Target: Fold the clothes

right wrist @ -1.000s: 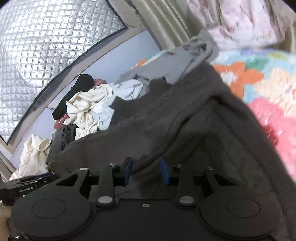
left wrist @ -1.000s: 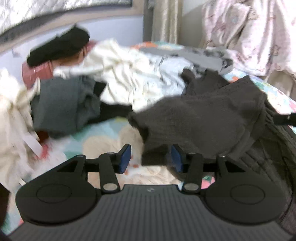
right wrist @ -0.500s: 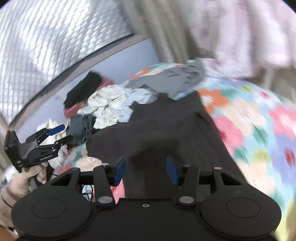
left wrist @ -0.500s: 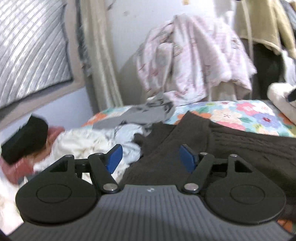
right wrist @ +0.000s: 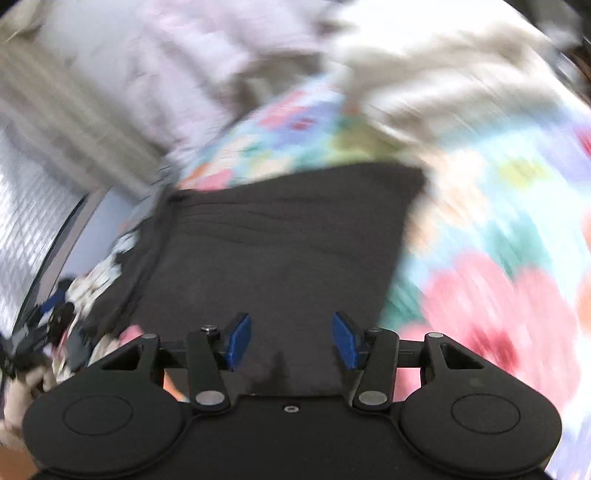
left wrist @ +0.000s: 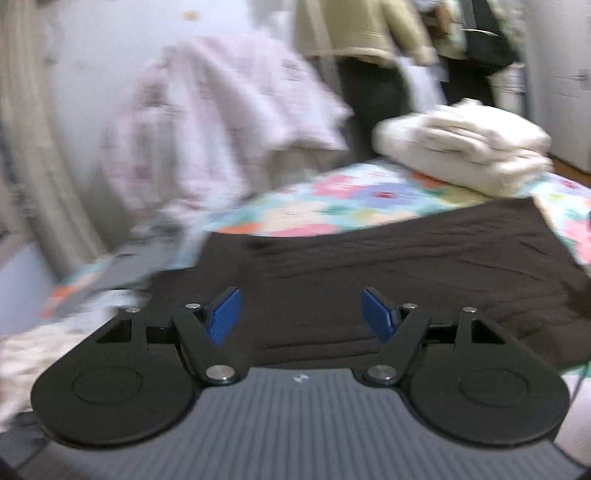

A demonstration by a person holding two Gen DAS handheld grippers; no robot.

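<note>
A dark brown knit garment (left wrist: 388,266) lies spread flat on the floral bedspread (left wrist: 351,199). It also shows in the right wrist view (right wrist: 280,254), blurred by motion. My left gripper (left wrist: 301,314) is open and empty above the garment's near edge. My right gripper (right wrist: 291,341) is open and empty above the garment's near part. The blue pads (left wrist: 223,315) of both stand wide apart.
A folded cream pile (left wrist: 461,144) sits on the bed at the back right. A pink patterned quilt (left wrist: 221,122) hangs behind the bed. Unfolded clothes (left wrist: 44,347) lie at the left. Hanging clothes (left wrist: 369,33) are at the back. The floral bedspread (right wrist: 498,258) lies right of the garment.
Both grippers have let go of the dark garment and opened wide. Both cameras have swung right, toward the foot of the bed, and the garment now lies flatter.
</note>
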